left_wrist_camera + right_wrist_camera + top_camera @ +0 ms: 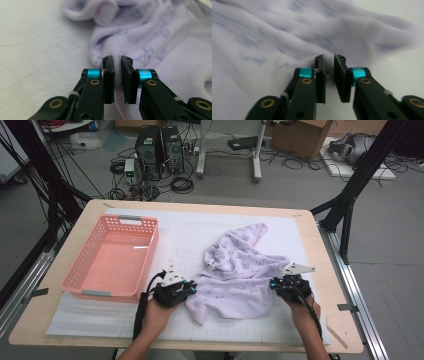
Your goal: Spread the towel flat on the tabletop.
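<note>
White gridded mat (175,232) on table: lilac garment (240,270) spans 9-to-3 between grippers. Left gripper (191,287) pinches 9 o'clock edge, right gripper (273,283) pinches 3 o'clock edge; equally near.

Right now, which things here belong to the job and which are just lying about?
In the job:
lilac garment, pinched at both side edges
left gripper
right gripper

Possibly next, or idle:
pink basket, empty, left of the garment
white mat underneath
</note>
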Available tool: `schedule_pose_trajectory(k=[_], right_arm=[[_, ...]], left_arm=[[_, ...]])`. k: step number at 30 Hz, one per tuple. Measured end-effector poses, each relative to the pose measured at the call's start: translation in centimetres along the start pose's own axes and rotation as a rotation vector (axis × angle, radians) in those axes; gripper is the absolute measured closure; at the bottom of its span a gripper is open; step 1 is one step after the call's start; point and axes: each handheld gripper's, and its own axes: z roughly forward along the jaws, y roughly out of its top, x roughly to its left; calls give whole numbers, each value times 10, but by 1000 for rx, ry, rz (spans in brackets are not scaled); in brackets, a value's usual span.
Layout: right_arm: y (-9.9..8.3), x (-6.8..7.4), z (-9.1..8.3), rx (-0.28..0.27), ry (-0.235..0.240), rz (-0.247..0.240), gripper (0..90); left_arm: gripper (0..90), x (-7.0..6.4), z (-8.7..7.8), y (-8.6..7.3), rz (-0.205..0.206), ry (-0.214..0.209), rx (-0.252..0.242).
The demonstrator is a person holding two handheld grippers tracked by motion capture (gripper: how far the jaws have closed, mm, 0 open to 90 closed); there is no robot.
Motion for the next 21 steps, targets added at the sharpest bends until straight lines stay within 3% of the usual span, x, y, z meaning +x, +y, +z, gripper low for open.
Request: schedule_pose_trajectory(k=[2,3,6,9,10,12,13,15,16,17,18,19,21], right_arm=[[2,2,-2,-95,54,21,672],[1,0,-7,-132,56,37,671],[-5,-10,-26,-186,14,88,690],[-21,-21,-37,-120,-81,94,789],[-27,-24,-38,-81,-89,103,821],[-39,-28,-36,-20,-71,118,863],[-43,-29,-34,-1,-33,137,862],[-46,-27,-29,-6,24,158,829],[-46,-27,-29,-6,24,158,829],[-41,-25,-25,-19,27,179,738],[-41,-25,-25,-19,27,179,738],[-34,-26,-19,-31,8,196,650],[-27,-29,-16,-68,-15,217,610]], left_arm=[[815,8,-6,0,-20,26,-9],[815,10,-7,-1,-25,31,-6],[765,11,-4,-4,-28,31,20],[638,10,-2,-4,-40,19,16],[604,11,-2,-4,-55,12,3],[540,12,-2,-4,-68,-7,-14],[512,13,-2,-4,-75,-11,-19],[488,13,-1,-3,-81,-16,-29],[488,14,0,-3,-84,-21,-38],[474,14,2,-1,-81,-30,-35],[474,15,5,2,-82,-39,-15],[455,13,10,10,-80,-62,-4],[452,12,13,13,-71,-62,-21]])
